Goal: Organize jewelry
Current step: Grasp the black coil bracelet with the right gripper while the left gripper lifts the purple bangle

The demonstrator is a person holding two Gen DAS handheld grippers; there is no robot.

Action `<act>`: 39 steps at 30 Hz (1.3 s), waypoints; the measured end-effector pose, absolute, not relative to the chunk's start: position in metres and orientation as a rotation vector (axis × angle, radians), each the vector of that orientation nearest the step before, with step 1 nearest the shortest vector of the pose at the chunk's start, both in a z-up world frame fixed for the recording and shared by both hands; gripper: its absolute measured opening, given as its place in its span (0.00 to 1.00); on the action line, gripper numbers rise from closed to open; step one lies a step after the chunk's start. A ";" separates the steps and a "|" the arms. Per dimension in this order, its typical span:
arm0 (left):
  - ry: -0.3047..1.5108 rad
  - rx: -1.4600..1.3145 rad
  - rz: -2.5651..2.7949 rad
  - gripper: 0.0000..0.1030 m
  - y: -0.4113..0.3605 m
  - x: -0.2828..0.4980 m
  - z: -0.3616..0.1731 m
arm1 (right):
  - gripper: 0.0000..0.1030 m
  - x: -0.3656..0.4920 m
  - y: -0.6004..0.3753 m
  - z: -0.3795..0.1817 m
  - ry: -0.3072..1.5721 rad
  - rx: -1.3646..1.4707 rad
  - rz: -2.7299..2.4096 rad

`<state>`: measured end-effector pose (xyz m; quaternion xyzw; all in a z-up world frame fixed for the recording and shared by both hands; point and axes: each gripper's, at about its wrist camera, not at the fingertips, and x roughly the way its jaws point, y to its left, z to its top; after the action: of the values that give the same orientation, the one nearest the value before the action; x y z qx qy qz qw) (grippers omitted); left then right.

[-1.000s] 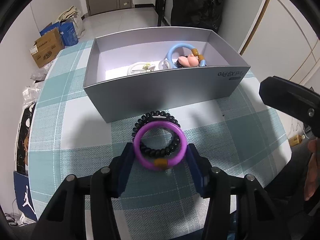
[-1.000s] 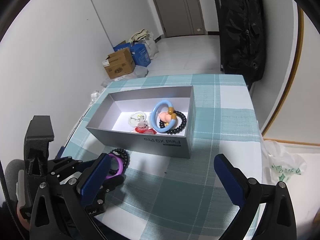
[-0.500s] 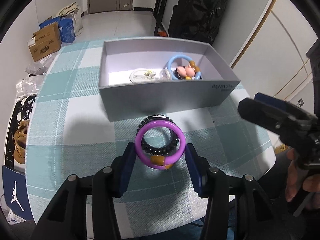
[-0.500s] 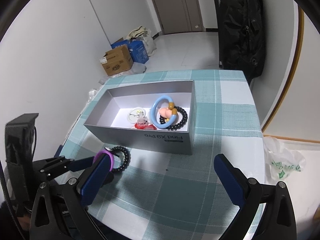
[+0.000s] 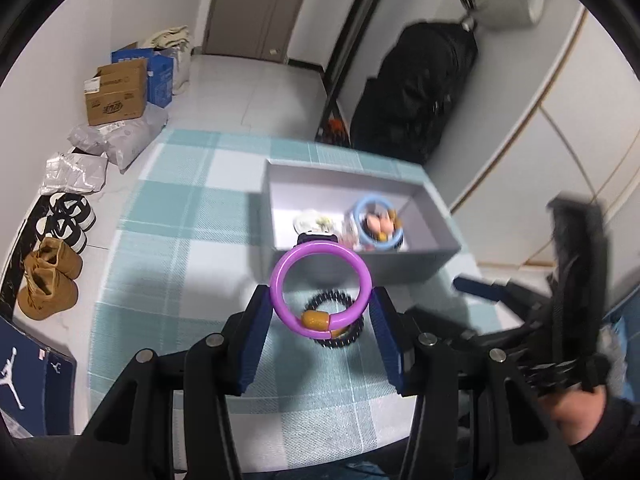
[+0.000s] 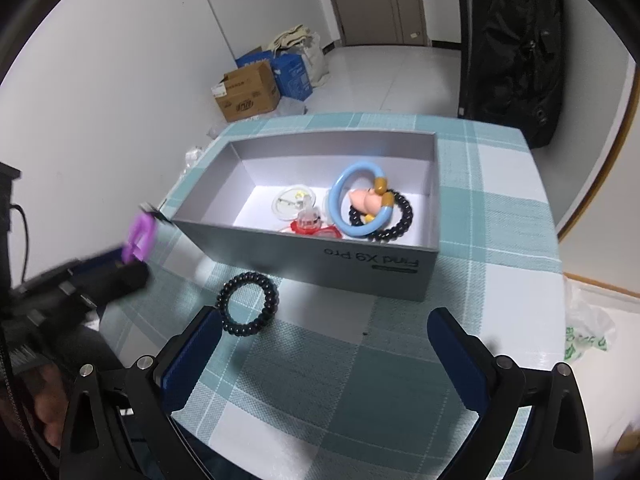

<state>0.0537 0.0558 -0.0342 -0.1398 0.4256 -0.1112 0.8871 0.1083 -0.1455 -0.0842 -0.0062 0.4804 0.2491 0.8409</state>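
Observation:
My left gripper (image 5: 320, 300) is shut on a purple bangle (image 5: 319, 290) with an amber bead and holds it in the air, well above the table and short of the grey box (image 5: 420, 270). The bangle shows blurred in the right wrist view (image 6: 140, 238). A black bead bracelet (image 6: 247, 309) lies on the checked cloth in front of the box; it also shows in the left wrist view (image 5: 335, 324). My right gripper (image 6: 324, 344) is open and empty, just behind the black bracelet. The box (image 6: 376, 264) holds a blue bangle (image 6: 352, 204), a black bead bracelet and small pieces.
The round table has a teal checked cloth (image 6: 360, 380). A black bag (image 6: 516, 40) stands by the far wall. Cardboard boxes (image 5: 116, 92) and shoes (image 5: 52, 280) lie on the floor to the left. A plastic bag (image 6: 588, 332) lies on the floor to the right.
My left gripper has lifted the purple bangle off the black bracelet and risen high above the table. The black bracelet stays on the cloth. The right gripper has moved closer to it.

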 end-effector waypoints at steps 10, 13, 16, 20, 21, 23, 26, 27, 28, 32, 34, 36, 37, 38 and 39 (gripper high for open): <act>0.794 -0.387 -0.207 0.43 0.090 0.047 -0.020 | 0.99 0.097 -0.097 -0.099 1.011 -0.147 0.641; 0.790 -0.398 -0.215 0.43 0.092 0.046 -0.020 | 0.98 0.097 -0.085 -0.105 1.014 -0.185 0.644; 0.780 -0.389 -0.219 0.43 0.095 0.044 -0.018 | 0.96 0.099 -0.076 -0.109 1.010 -0.210 0.642; 0.776 -0.404 -0.223 0.43 0.100 0.045 -0.017 | 0.87 0.094 -0.062 -0.111 0.987 -0.262 0.658; 0.775 -0.412 -0.223 0.43 0.102 0.046 -0.017 | 0.80 0.093 -0.060 -0.111 0.983 -0.276 0.661; 0.773 -0.420 -0.224 0.43 0.104 0.046 -0.017 | 0.67 0.090 -0.054 -0.116 0.990 -0.311 0.668; 0.774 -0.427 -0.222 0.43 0.106 0.046 -0.017 | 0.63 0.087 -0.049 -0.118 0.972 -0.351 0.674; 0.775 -0.430 -0.224 0.43 0.106 0.047 -0.017 | 0.57 0.086 -0.048 -0.119 0.971 -0.355 0.682; 0.776 -0.430 -0.226 0.43 0.105 0.047 -0.017 | 0.53 0.085 -0.048 -0.119 0.968 -0.361 0.687; 0.782 -0.416 -0.234 0.43 0.101 0.046 -0.016 | 0.46 0.087 -0.049 -0.118 0.968 -0.361 0.683; 0.784 -0.406 -0.234 0.43 0.100 0.046 -0.016 | 0.44 0.087 -0.049 -0.116 0.970 -0.359 0.683; 0.781 -0.403 -0.232 0.43 0.100 0.045 -0.016 | 0.43 0.088 -0.050 -0.115 0.973 -0.352 0.688; 0.779 -0.403 -0.233 0.43 0.100 0.045 -0.015 | 0.43 0.088 -0.050 -0.115 0.974 -0.351 0.690; 0.778 -0.404 -0.232 0.43 0.101 0.045 -0.015 | 0.43 0.087 -0.051 -0.114 0.974 -0.350 0.691; 0.775 -0.404 -0.229 0.43 0.101 0.045 -0.015 | 0.43 0.086 -0.052 -0.113 0.975 -0.347 0.694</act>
<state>0.0448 0.1014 -0.0147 -0.1953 0.3746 -0.1108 0.8996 0.0865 -0.0516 -0.1133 -0.1624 0.4568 0.3252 0.8119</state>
